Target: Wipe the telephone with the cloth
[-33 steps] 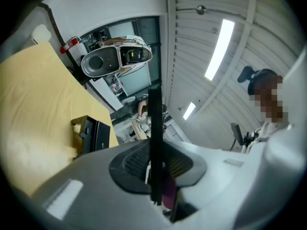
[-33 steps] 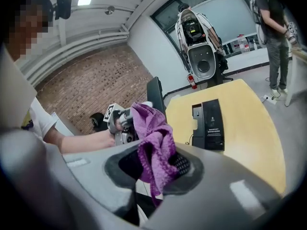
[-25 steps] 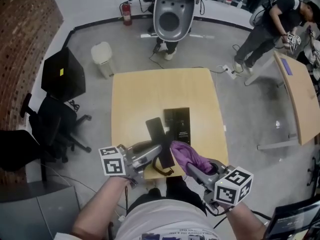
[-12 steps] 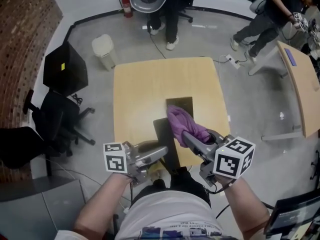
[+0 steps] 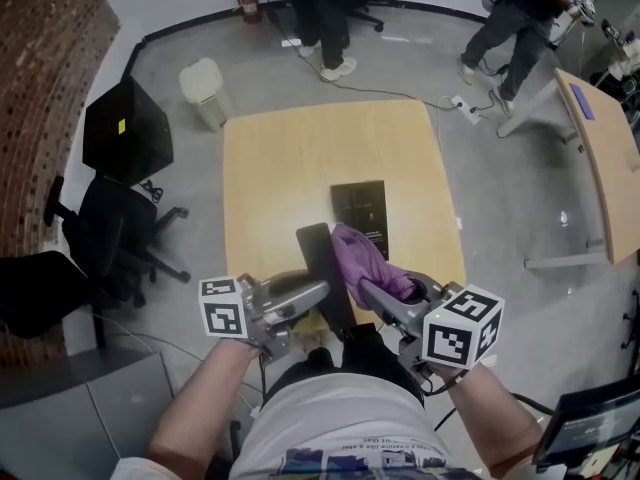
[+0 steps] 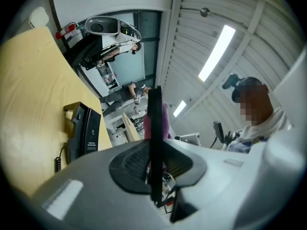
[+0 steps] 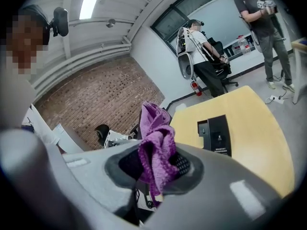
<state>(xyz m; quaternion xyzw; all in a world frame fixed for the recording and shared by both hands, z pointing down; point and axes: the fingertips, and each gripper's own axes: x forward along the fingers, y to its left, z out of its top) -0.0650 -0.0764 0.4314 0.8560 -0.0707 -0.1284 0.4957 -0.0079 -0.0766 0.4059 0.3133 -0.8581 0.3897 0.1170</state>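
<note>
My left gripper (image 5: 322, 295) is shut on the black telephone handset (image 5: 320, 268), which it holds over the near part of the yellow table (image 5: 280, 168). In the left gripper view the handset (image 6: 154, 143) stands edge-on between the jaws. My right gripper (image 5: 368, 290) is shut on a bunched purple cloth (image 5: 364, 260) that lies against the right side of the handset. The cloth (image 7: 156, 147) fills the right jaws. The black telephone base (image 5: 360, 210) lies flat on the table just beyond, also visible as the base (image 6: 84, 131) and the base (image 7: 217, 134) in the gripper views.
A coiled cord (image 6: 58, 161) runs from the base. Black office chairs (image 5: 110, 228) and a white bin (image 5: 203, 90) stand left of the table. A second table (image 5: 600, 158) is at the right, with people (image 5: 520, 18) standing at the back.
The right gripper carried the cloth forward from the table's near edge up along the handset, then drew it back slightly. The left gripper kept its hold on the handset.
</note>
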